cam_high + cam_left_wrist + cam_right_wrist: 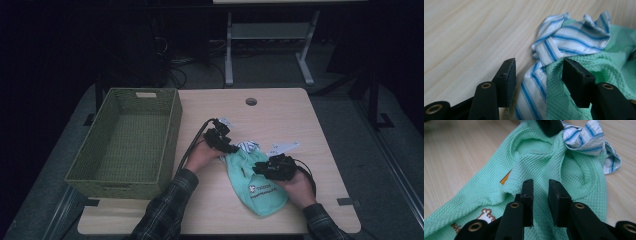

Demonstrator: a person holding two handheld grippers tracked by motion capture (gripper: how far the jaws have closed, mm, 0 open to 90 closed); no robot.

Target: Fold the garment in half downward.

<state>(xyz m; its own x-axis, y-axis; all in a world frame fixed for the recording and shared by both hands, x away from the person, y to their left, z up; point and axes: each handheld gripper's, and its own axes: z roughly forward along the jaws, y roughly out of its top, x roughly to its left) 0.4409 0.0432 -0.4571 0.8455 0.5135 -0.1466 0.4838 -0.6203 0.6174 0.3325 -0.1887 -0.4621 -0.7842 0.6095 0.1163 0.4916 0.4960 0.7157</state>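
A mint-green knit garment [255, 187] with a small printed logo lies on the wooden table [280, 115]. A blue-and-white striped cloth [247, 146] is bunched at its far end. My left gripper [231, 148] is open at that end. In the left gripper view its jaws [537, 72] stand on either side of the striped cloth [571, 37] and the green edge [614, 65] without pinching them. My right gripper [257, 169] rests over the middle of the garment. Its jaws [541, 192] stand a narrow gap apart above the green knit [486, 185], with the striped cloth [586, 137] beyond.
An empty green woven basket [170, 135] stands on the left part of the table. A round cable hole [251, 101] sits near the far edge. Bare wood lies to the right of the garment and behind it. Desk legs and cables stand on the dark floor beyond.
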